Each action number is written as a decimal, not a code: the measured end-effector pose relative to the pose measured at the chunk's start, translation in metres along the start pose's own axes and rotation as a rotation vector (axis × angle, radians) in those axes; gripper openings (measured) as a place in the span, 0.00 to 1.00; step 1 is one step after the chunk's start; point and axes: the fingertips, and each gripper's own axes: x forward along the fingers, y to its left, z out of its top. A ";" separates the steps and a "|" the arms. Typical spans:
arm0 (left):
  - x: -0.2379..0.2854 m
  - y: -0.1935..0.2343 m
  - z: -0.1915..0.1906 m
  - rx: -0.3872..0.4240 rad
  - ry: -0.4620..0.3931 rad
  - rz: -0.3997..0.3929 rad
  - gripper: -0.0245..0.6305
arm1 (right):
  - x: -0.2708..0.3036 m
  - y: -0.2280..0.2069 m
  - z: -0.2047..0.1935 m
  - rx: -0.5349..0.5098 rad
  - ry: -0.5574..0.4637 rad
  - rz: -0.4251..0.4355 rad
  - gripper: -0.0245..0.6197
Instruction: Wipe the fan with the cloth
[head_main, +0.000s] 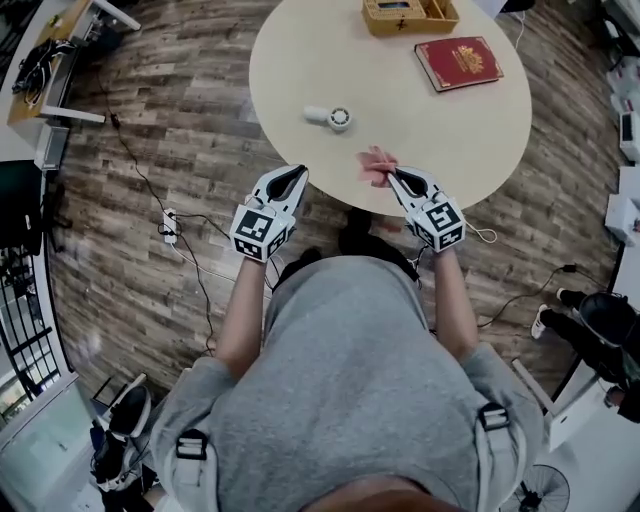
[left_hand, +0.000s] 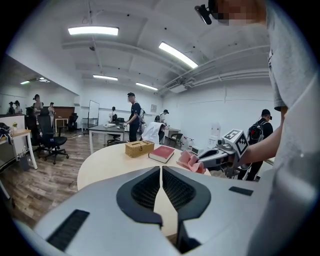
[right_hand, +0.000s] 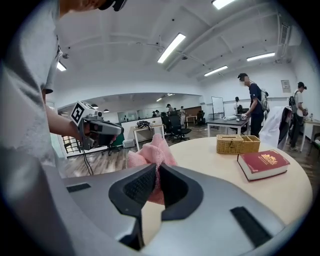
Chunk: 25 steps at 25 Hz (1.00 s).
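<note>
A small white handheld fan (head_main: 328, 117) lies on the round beige table (head_main: 300, 60), ahead of both grippers and between them. A pink cloth (head_main: 377, 165) (right_hand: 151, 151) (left_hand: 190, 161) is pinched in my right gripper (head_main: 392, 172) (right_hand: 156, 180), which is shut on it over the table's near edge. My left gripper (head_main: 300, 171) (left_hand: 161, 170) sits at the near edge, left of the cloth, jaws shut with nothing between them. The fan is not seen in either gripper view.
A red book (head_main: 458, 62) (right_hand: 263, 164) (left_hand: 162, 153) and a wicker box (head_main: 410, 14) (right_hand: 237, 143) (left_hand: 139, 148) lie on the far side of the table. Cables and a power strip (head_main: 169, 225) run over the wooden floor to the left. People stand at desks farther off.
</note>
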 end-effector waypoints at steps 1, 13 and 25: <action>0.006 -0.001 0.002 0.001 0.000 0.006 0.08 | 0.003 -0.007 0.002 -0.008 0.001 0.012 0.08; 0.049 -0.011 0.002 -0.008 0.040 0.003 0.08 | 0.013 -0.051 -0.002 -0.006 0.025 0.065 0.08; 0.082 0.033 0.008 -0.008 0.060 -0.085 0.08 | 0.039 -0.068 0.004 0.027 0.046 -0.014 0.08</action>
